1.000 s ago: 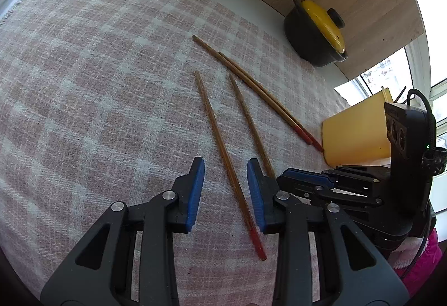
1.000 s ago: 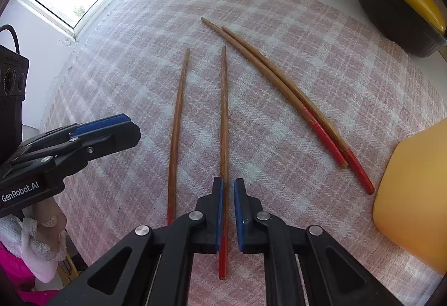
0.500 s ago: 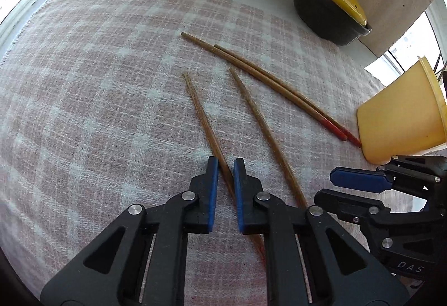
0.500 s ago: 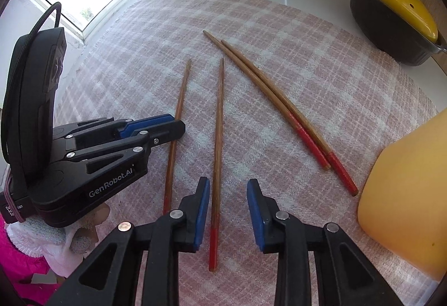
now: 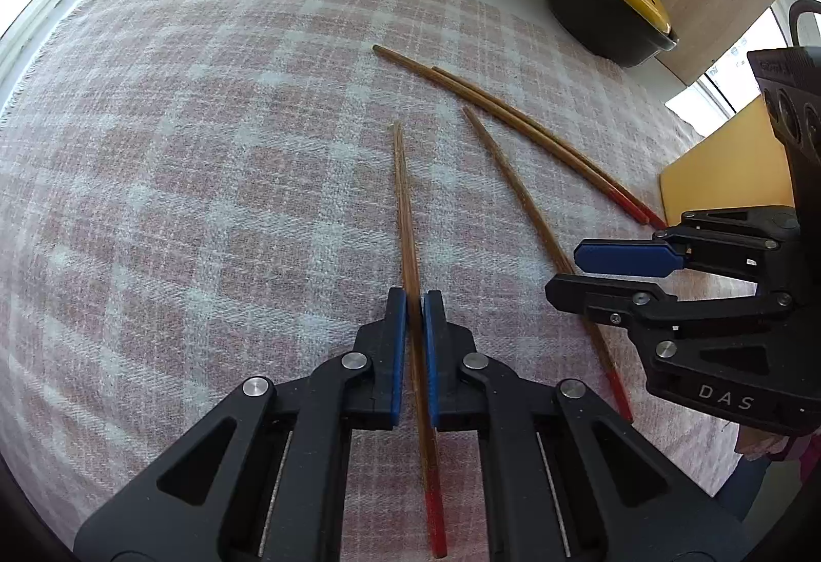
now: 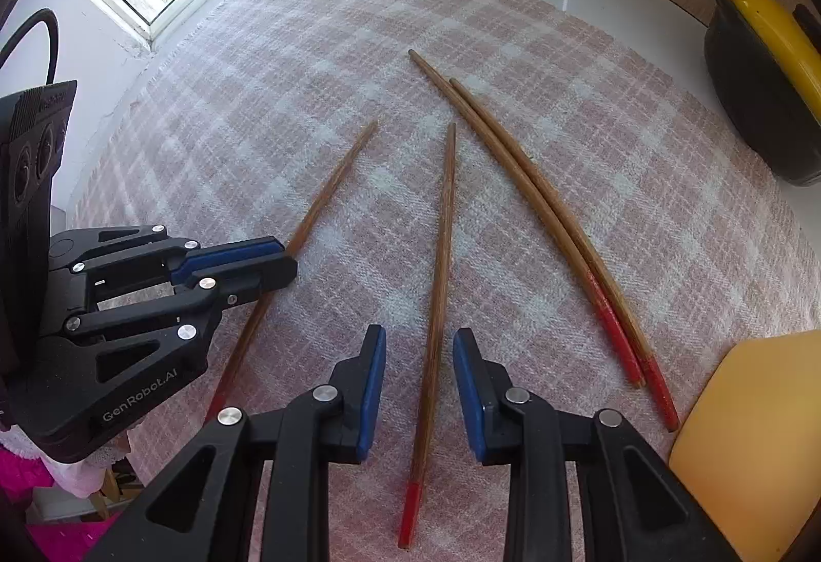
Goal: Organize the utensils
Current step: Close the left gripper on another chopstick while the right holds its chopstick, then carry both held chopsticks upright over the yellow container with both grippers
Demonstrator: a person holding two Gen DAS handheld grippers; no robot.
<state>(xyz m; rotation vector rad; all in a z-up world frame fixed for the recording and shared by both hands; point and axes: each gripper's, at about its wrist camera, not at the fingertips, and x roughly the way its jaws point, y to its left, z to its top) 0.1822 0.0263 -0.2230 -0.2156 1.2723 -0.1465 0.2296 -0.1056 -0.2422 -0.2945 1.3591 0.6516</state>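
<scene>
On the checked cloth (image 5: 205, 202), your left claw (image 5: 414, 305) is clamped on one chopstick (image 5: 405, 213) near its red end; lift carelessly and the long tip swings. Your right claw (image 6: 418, 372) stands apart around another chopstick (image 6: 441, 254), unheld.

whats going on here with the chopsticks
A person is sorting chopsticks on a checked cloth, a handheld gripper in each hand. The left gripper has just closed on one loose chopstick. The right gripper has its jaws apart around a second chopstick, which lies on the cloth between its pads, ungripped. Two more chopsticks already lie side by side as a pair, further right near a yellow container.
</scene>
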